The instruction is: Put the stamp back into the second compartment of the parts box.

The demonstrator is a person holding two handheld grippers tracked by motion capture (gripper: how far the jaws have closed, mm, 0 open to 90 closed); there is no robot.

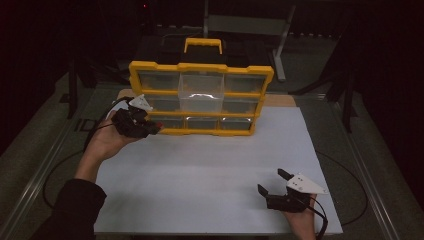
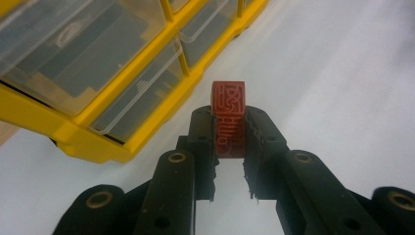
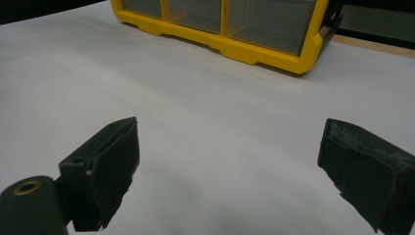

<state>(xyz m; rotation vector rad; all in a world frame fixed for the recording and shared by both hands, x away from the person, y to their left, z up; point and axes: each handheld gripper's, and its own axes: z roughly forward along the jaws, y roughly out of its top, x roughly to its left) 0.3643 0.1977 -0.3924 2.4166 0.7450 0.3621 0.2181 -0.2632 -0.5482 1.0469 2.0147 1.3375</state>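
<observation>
The left gripper [image 2: 229, 128] is clamping a red carved block [image 2: 228, 117] between nearly closed jaws, hovering just beside the lower left corner of the yellow organizer [image 1: 200, 97]. It looks like the carrying step; next, likely, placing the block in a drawer. The right gripper [image 1: 272, 181] is idling wide apart, gripping nothing, well away from the organizer.

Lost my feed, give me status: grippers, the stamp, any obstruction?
Left gripper shut on red stamp, beside yellow organizer. Right gripper open, idle over white sheet. Nothing in the way.
</observation>
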